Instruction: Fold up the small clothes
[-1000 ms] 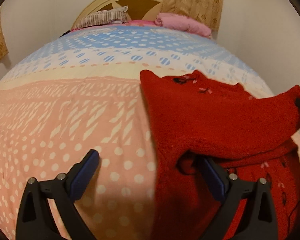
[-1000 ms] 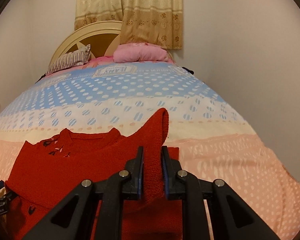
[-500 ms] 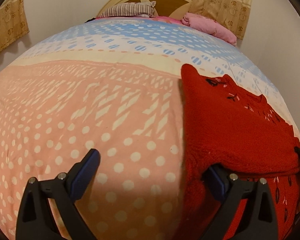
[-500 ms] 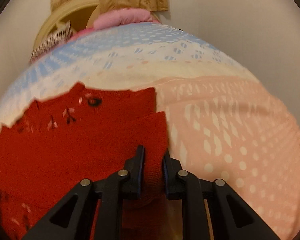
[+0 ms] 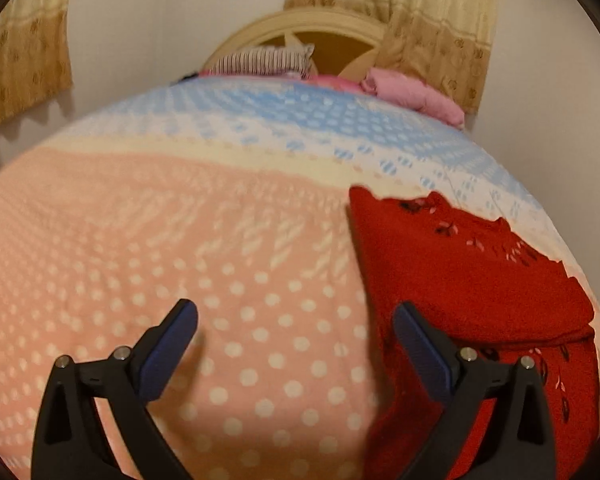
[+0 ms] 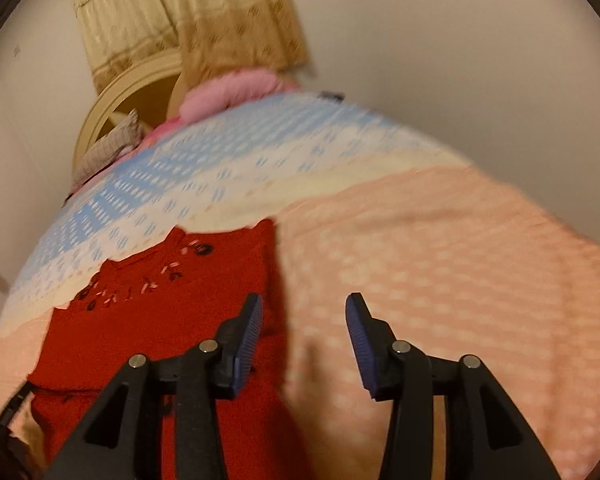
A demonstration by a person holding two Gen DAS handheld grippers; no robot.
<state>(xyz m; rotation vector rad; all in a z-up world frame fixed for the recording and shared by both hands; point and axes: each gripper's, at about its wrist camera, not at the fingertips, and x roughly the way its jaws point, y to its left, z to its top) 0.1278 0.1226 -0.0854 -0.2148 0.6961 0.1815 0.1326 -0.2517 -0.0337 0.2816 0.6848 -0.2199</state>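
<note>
A small red knitted sweater (image 5: 460,276) with dark and pink stitched marks near the collar lies on the bed, both sleeves folded over its body. My left gripper (image 5: 296,324) is open and empty, just above the bedspread at the sweater's left edge. In the right wrist view the sweater (image 6: 156,320) lies to the left. My right gripper (image 6: 304,312) is open and empty above the sweater's right edge, its left finger over the red knit.
The bedspread (image 5: 180,248) is pink with white dots near me, then cream, then blue. A striped pillow (image 5: 260,60) and a pink pillow (image 5: 412,92) lie by the round headboard (image 5: 324,28). Beige curtains (image 6: 220,20) hang on the wall.
My right gripper has opened and let go of the red sleeve, which now lies flat across the sweater. Both grippers have lifted and drawn back a little.
</note>
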